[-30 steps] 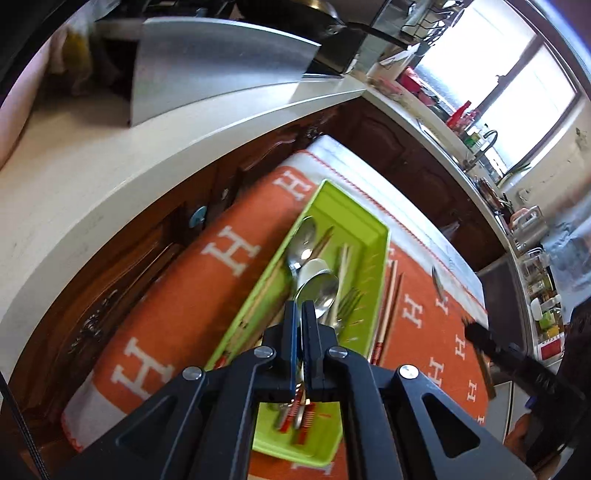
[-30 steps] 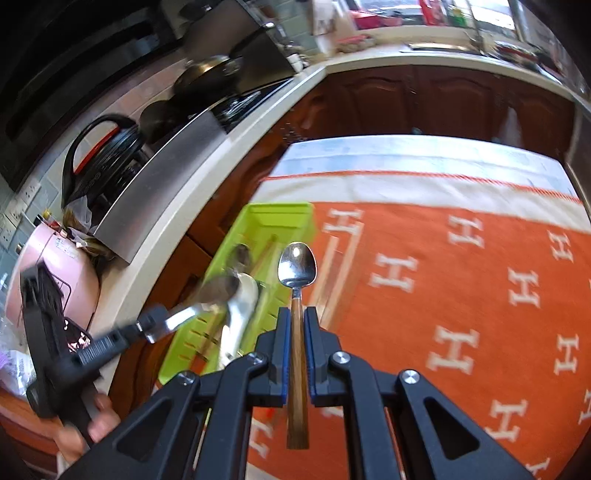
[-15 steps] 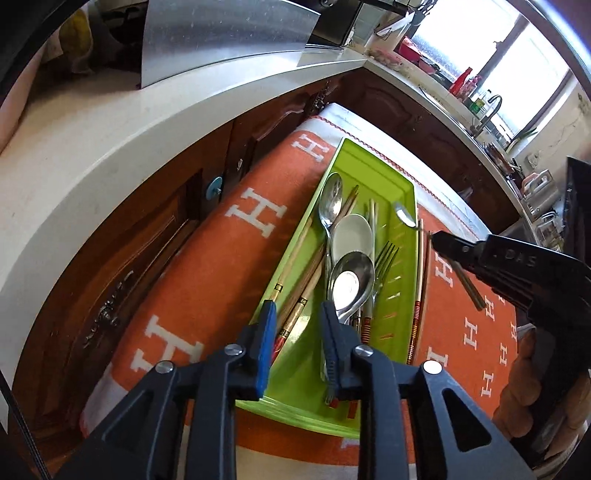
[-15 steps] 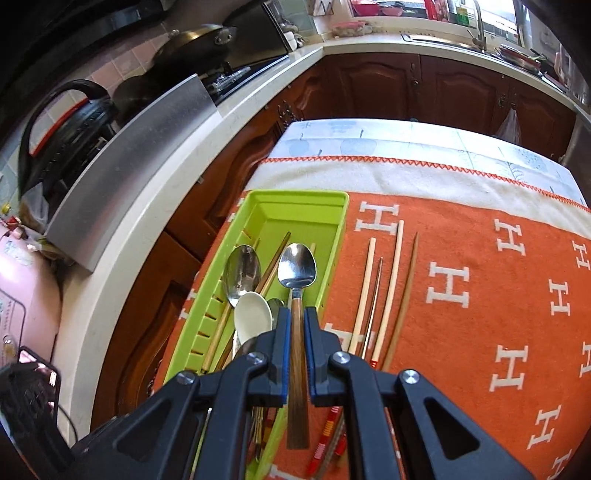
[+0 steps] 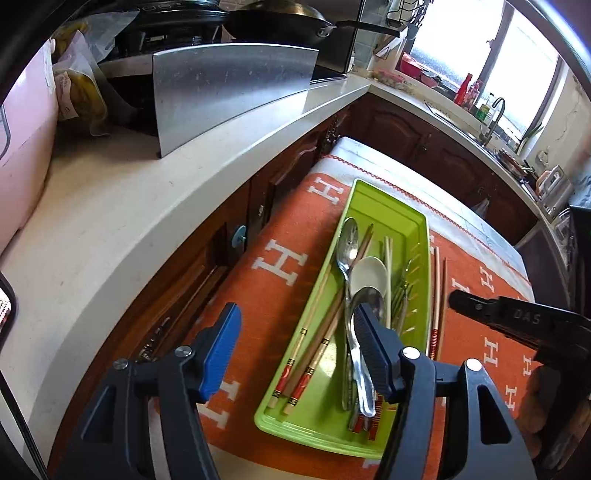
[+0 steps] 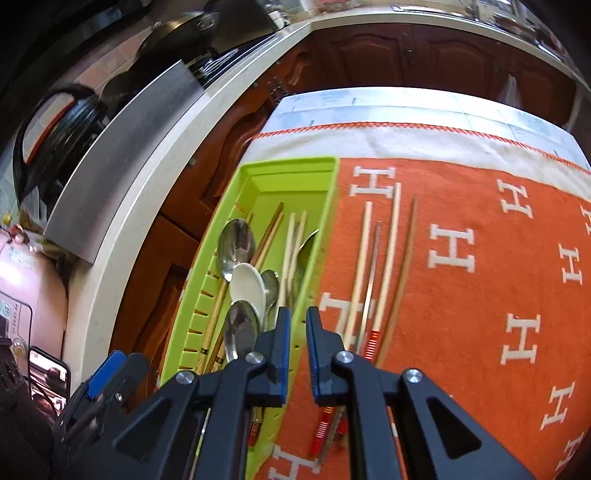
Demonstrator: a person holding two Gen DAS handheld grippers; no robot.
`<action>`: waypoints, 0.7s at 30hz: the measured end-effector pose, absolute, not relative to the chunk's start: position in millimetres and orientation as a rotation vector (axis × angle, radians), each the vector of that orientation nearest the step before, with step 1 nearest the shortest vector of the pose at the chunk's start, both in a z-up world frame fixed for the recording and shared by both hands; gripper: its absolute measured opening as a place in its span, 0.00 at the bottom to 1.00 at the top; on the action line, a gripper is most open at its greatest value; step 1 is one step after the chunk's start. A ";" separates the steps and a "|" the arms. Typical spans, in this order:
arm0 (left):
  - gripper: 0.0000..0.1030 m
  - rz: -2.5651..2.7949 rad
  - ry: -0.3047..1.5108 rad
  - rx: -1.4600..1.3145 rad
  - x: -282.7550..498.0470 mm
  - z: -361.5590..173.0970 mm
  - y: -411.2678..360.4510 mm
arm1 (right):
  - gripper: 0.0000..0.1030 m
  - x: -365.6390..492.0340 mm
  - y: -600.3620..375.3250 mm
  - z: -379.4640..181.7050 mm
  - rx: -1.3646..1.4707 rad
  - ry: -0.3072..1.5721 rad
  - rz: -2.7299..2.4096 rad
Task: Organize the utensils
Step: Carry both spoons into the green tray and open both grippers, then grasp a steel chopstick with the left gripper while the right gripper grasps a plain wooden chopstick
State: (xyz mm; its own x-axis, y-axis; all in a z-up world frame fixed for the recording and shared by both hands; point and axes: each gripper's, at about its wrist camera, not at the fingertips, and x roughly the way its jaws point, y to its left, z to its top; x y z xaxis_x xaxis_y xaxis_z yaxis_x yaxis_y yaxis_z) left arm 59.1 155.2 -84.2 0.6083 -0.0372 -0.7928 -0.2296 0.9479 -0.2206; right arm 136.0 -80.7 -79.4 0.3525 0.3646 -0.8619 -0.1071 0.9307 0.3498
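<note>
Loose chopsticks: on cloth, just right of green tray, lengthwise parallel to it
Right gripper: nearer; jaws narrowly parted, nothing between
Left gripper: opening, empty, over tray

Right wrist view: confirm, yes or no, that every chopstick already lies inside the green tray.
No: several chopsticks lie on the orange cloth beside the green tray.

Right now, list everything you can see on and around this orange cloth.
tray: one, green, on the cloth
metal spoons: at least three, silver, in the tray
ceramic spoon: one, white, in the tray
fork: one, silver, in the tray
tray chopsticks: several, wooden, in the tray
loose chopsticks: four, mostly pale, on the cloth beside the tray
cloth: one, orange, white H letters
pan: one, dark, on the stove
left gripper: jaws opening, empty
right gripper: jaws opening, empty
</note>
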 end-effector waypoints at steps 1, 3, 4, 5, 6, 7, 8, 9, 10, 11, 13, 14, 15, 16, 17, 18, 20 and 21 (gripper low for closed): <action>0.63 0.119 0.916 -0.307 58.7 -84.4 155.6 | 0.09 136.8 -84.4 -79.0 0.251 1.172 0.302; 0.66 0.134 0.919 -0.287 59.0 -85.2 155.1 | 0.09 137.7 -91.8 -77.3 0.248 1.161 0.285; 0.66 0.139 0.920 -0.283 59.1 -85.8 155.0 | 0.09 137.9 -96.1 -75.9 0.243 1.152 0.275; 0.66 0.142 0.925 -0.279 59.7 -86.5 154.9 | 0.09 138.1 -99.3 -74.9 0.237 1.144 0.267; 0.67 0.141 0.928 -0.278 59.5 -86.8 154.2 | 0.09 138.1 -102.7 -73.4 0.228 1.133 0.258; 0.67 0.141 0.934 -0.276 60.2 -87.1 153.3 | 0.09 137.9 -105.9 -72.1 0.221 1.124 0.249; 0.67 0.143 0.937 -0.270 61.1 -87.1 151.9 | 0.09 137.6 -110.2 -70.4 0.212 1.111 0.239; 0.67 0.148 0.937 -0.260 61.9 -86.9 150.0 | 0.09 137.6 -112.9 -69.9 0.208 1.105 0.234; 0.68 0.154 0.938 -0.244 63.1 -86.7 147.3 | 0.09 137.4 -116.6 -69.3 0.206 1.100 0.227; 0.70 0.158 0.940 -0.235 64.3 -86.7 145.1 | 0.09 137.5 -120.7 -69.0 0.208 1.098 0.221; 0.76 0.166 0.954 -0.222 68.1 -86.5 141.1 | 0.09 137.1 -126.9 -68.5 0.205 1.090 0.209; 0.79 0.171 0.966 -0.218 70.8 -86.8 139.5 | 0.09 136.5 -130.3 -68.4 0.199 1.085 0.202; 0.79 0.173 0.976 -0.218 73.5 -87.3 137.5 | 0.09 136.1 -133.7 -68.7 0.197 1.082 0.200; 0.79 0.170 0.979 -0.218 75.1 -87.2 136.3 | 0.09 135.6 -136.2 -69.0 0.199 1.080 0.200; 0.79 0.166 0.980 -0.216 77.1 -86.7 134.0 | 0.09 135.5 -140.0 -69.9 0.201 1.079 0.198; 0.79 0.165 0.979 -0.210 78.7 -86.1 131.8 | 0.09 135.4 -142.2 -70.8 0.203 1.079 0.198; 0.79 0.171 0.964 -0.184 81.4 -83.4 125.4 | 0.09 135.2 -146.5 -72.7 0.199 1.074 0.203; 0.79 0.175 0.957 -0.170 82.7 -82.0 122.3 | 0.09 134.8 -147.2 -73.5 0.194 1.072 0.205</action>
State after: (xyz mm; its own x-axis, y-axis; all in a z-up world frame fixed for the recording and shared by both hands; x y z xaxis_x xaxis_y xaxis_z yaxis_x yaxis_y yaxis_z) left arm 82.7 122.3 -82.0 0.5643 0.0729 -0.8223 -0.2225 0.9727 -0.0665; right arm 134.8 -147.2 -73.5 0.4633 0.2590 -0.8475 -0.0713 0.9641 0.2557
